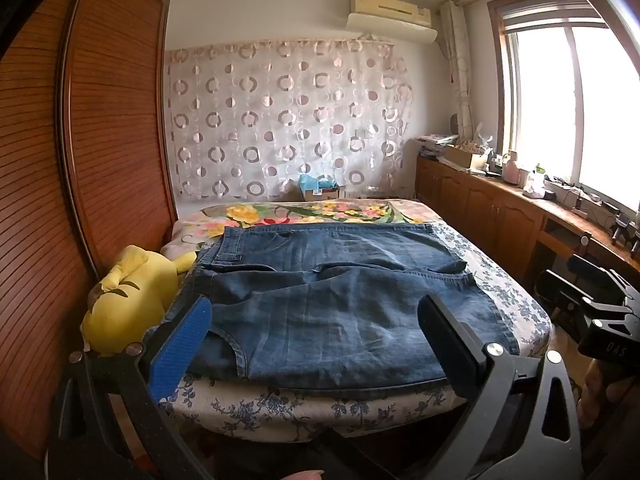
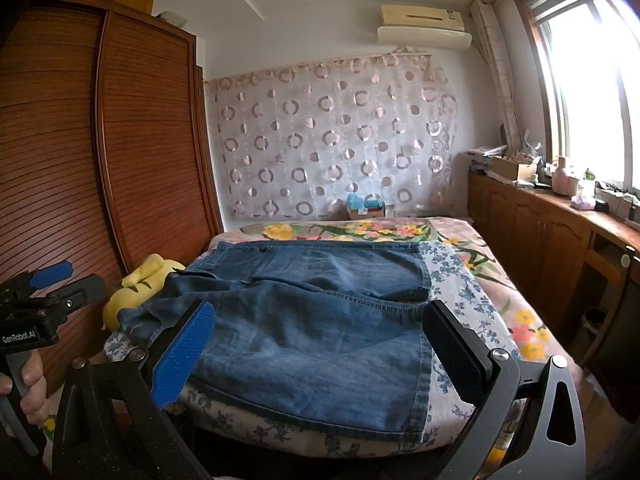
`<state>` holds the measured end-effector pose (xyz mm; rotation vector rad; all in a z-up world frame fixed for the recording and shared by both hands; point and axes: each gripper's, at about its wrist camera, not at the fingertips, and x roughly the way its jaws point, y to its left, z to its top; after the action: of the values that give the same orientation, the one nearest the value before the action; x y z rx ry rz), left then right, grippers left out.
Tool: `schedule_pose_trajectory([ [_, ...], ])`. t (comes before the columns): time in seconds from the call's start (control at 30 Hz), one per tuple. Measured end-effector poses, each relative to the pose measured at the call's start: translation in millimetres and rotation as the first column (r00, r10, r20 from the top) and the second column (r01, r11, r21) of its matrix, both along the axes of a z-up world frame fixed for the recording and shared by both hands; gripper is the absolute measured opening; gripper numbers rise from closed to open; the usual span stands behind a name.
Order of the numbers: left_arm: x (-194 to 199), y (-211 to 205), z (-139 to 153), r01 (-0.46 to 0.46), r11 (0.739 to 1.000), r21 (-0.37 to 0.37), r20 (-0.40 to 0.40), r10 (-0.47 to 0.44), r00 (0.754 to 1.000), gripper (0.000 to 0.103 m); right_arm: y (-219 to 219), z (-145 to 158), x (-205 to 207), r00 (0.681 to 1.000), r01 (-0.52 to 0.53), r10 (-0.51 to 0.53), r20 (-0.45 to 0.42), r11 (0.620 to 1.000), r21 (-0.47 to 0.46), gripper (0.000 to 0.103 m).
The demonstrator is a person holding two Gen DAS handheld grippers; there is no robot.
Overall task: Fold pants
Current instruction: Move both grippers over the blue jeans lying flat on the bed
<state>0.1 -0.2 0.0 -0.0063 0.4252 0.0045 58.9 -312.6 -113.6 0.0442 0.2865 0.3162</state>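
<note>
The blue denim jeans (image 1: 336, 304) lie on the bed (image 1: 516, 300), filling the middle of the left wrist view and the lower centre of the right wrist view (image 2: 304, 340). They are washed-out blue with paler fading down the middle, and they are already doubled over: an upper layer lies across a lower one, with a stitched seam running left to right across the middle of the frame and a hemmed edge hanging at the near edge of the mattress. The waistband with its belt loops sits at the far side, toward the floral bedcover (image 1: 304, 214), so the bundle's long axis runs left to right across the picture, roughly square in outline. A yellow plush toy (image 1: 128, 300) lies at the left edge of the bed, just beside the denim, against the slatted wooden wardrobe (image 1: 108, 128). The left tongs (image 1: 316, 344) stand wide apart in the lower part of their own view, tilted slightly down toward the near hem, with nothing between the blue pad (image 1: 180, 352) and the black one. The right tongs (image 2: 320, 348) are likewise spread wide and empty, aimed a little downward over the near right corner of the denim. At the lower left of the right wrist view a person's hand (image 2: 28, 384) grips the handle of the left tool.
</note>
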Motion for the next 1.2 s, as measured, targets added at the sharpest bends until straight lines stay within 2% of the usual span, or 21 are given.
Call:
schedule_pose_trajectory([
  [0.7, 0.3, 0.2, -0.1, 0.0, 1.0, 0.001, 0.003, 0.0, 1.0, 0.103, 0.4, -0.2, -0.3, 1.0, -0.001, 0.001, 0.005, 1.0, -0.002, 0.103],
  [1.0, 7.1, 8.3, 1.0, -0.01, 1.0, -0.009, -0.022, 0.01, 1.0, 0.103, 6.3, -2.2, -5.8, 1.0, 0.014, -0.014, -0.02, 1.0, -0.014, 0.103],
  [1.2, 14.3, 15.2, -17.6, -0.018, 1.0, -0.018, -0.053, 0.017, 0.998, 0.103, 3.4, -4.0, 3.3, 0.998, 0.015, -0.016, -0.053, 1.0, -0.02, 0.103],
])
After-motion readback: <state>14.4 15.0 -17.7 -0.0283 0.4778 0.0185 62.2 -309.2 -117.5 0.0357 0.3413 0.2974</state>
